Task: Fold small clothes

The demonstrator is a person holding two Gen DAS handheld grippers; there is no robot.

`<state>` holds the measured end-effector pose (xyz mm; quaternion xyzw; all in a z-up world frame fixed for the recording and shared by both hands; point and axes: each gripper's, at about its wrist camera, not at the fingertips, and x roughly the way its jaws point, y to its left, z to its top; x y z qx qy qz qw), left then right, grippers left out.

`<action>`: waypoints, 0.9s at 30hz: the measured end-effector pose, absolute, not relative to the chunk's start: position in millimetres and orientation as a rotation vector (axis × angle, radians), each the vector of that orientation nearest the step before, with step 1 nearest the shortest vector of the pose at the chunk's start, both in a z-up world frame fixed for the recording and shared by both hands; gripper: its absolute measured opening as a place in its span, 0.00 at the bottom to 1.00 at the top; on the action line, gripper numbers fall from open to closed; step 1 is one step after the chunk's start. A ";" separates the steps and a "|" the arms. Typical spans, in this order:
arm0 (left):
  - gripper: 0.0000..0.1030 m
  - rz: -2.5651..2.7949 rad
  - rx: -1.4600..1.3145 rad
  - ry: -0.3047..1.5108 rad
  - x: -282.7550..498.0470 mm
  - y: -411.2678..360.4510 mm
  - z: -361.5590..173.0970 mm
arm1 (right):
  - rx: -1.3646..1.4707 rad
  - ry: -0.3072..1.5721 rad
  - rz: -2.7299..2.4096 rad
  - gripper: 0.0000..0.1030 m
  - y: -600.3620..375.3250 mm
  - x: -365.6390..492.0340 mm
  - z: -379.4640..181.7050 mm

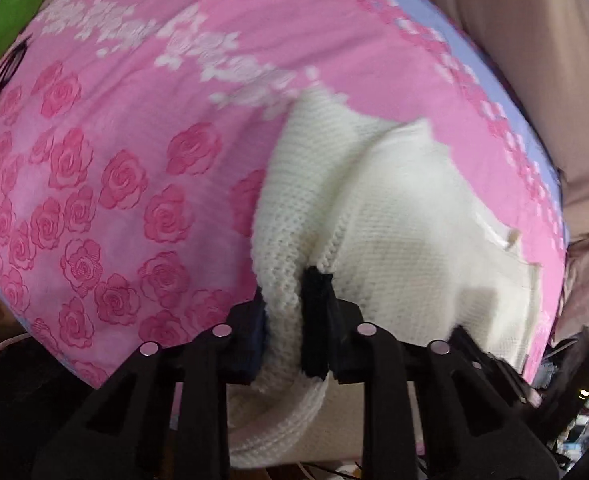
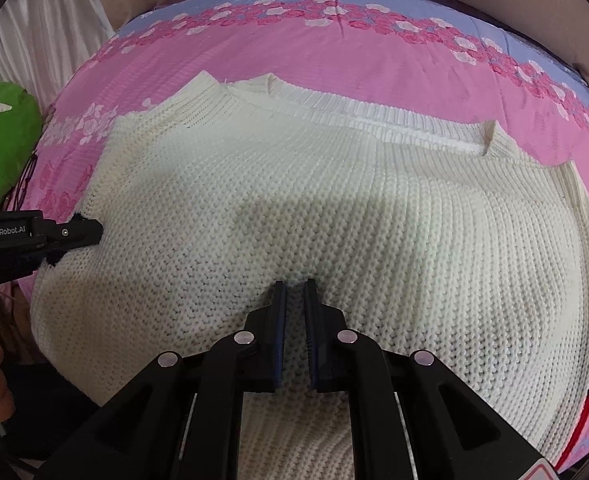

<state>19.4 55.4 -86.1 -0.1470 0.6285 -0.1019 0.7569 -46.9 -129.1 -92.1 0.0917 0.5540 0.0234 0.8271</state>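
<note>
Now | left claw (image 1: 290,304): pinching white sweater (image 2: 294,208) edge | right claw (image 2: 294,292): nearly closed, pinching sweater knit

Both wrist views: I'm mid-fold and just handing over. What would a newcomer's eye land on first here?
First, the white knitted sweater spread across most of the pink rose-print bedsheet, collar at the far side. Next, the two black grippers pinching its knit: the right gripper at the near middle, the left gripper clamped on a bunched fold at the sweater's left edge. A green cloth sits off the sheet at far left.
</note>
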 end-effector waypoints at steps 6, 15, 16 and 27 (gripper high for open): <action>0.19 -0.459 -0.221 1.252 -9.0 -13.3 -7.5 | 0.369 1.123 0.067 0.11 -157.1 -59.5 -78.3; 0.21 -0.684 0.017 1.244 -40.2 -143.3 -8.5 | 0.502 0.998 -0.105 0.27 -244.8 -161.0 -37.5; 0.25 -0.685 0.073 1.255 -41.6 -153.3 -20.2 | 0.516 0.996 -0.129 0.28 -251.2 -173.9 -37.9; 0.76 -0.596 -0.042 1.189 -50.0 -82.9 9.0 | 0.661 0.939 -0.093 0.67 -255.4 -201.7 -19.1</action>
